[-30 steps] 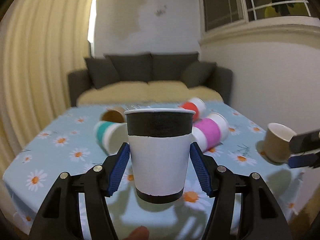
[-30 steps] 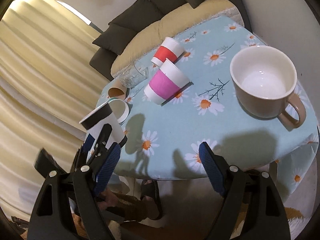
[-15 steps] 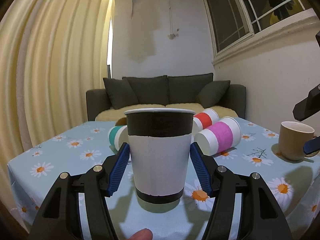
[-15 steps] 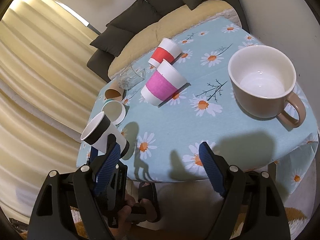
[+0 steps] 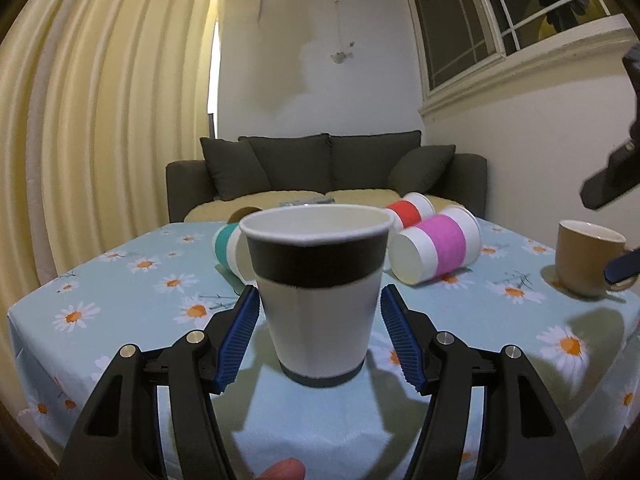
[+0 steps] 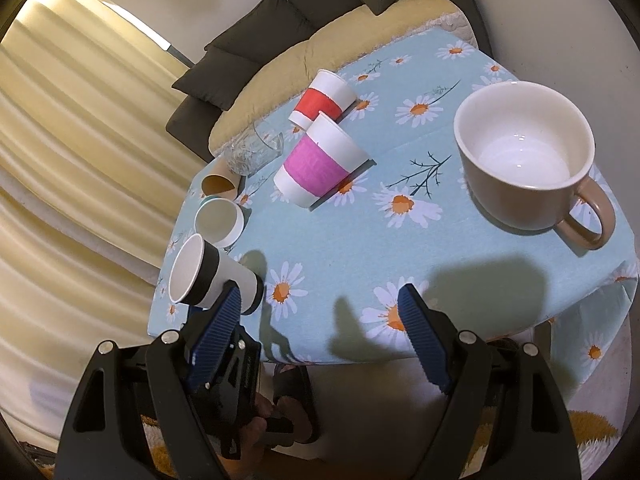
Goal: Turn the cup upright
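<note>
Since a second ago the left gripper (image 5: 318, 334) has lowered the black-banded paper cup (image 5: 316, 292) and its pads have parted from the cup's sides; the cup now stands upright, mouth up, at the near edge of the desk (image 5: 120, 292), apparently on the daisy cloth. A narrow gap shows on each side between pad and cup wall, so the left gripper is slightly open and holds nothing. The right gripper (image 6: 320, 336) hangs wide and empty off the desk's front edge, the beige mug (image 6: 524, 160) beyond it. To finish well, I'd widen the left gripper a little more and draw it straight back, level, so neither pad brushes the light cup and tips it. The pink-banded cup (image 5: 436, 250) lies on its side behind.
</note>
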`<state>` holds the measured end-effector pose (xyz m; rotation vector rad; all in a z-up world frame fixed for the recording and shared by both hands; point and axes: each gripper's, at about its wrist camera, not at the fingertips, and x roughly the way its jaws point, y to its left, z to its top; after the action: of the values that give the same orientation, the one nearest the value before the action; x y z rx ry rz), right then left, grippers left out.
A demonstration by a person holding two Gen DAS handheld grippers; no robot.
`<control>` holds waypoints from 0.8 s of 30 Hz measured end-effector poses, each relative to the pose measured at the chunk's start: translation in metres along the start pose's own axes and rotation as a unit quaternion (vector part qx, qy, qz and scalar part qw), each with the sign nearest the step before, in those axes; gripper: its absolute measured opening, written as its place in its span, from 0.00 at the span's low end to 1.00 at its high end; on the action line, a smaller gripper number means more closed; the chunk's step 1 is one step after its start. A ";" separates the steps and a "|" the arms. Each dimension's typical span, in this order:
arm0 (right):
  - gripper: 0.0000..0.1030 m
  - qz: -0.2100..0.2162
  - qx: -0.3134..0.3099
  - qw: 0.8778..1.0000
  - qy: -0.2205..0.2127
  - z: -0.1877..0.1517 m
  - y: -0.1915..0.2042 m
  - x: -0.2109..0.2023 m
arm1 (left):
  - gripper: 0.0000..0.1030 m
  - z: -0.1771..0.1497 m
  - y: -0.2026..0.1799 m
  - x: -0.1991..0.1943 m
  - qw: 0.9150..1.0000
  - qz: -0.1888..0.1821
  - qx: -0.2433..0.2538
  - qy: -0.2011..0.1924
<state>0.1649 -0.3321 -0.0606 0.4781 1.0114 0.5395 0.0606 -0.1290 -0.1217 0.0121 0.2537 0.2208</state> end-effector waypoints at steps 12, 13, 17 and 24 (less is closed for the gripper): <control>0.78 0.012 0.001 1.000 -0.001 0.000 0.001 -0.002 | 0.78 0.001 -0.002 -0.007 1.000 -0.025 0.003 0.018; 0.78 0.014 0.000 1.000 -0.003 0.000 0.001 -0.003 | 0.78 0.002 -0.002 -0.009 0.999 -0.026 0.004 0.019; 0.78 0.032 -0.002 0.999 -0.013 0.001 0.003 -0.008 | 0.78 0.014 0.004 -0.024 0.999 -0.037 0.004 0.014; 0.80 0.051 -0.028 0.998 -0.027 0.000 0.013 -0.018 | 0.78 0.044 0.020 -0.043 0.998 -0.062 0.004 0.031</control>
<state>0.1546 -0.3333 -0.0404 0.4948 0.9209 0.6407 0.0268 -0.1184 -0.0672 -0.0030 0.3168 0.0970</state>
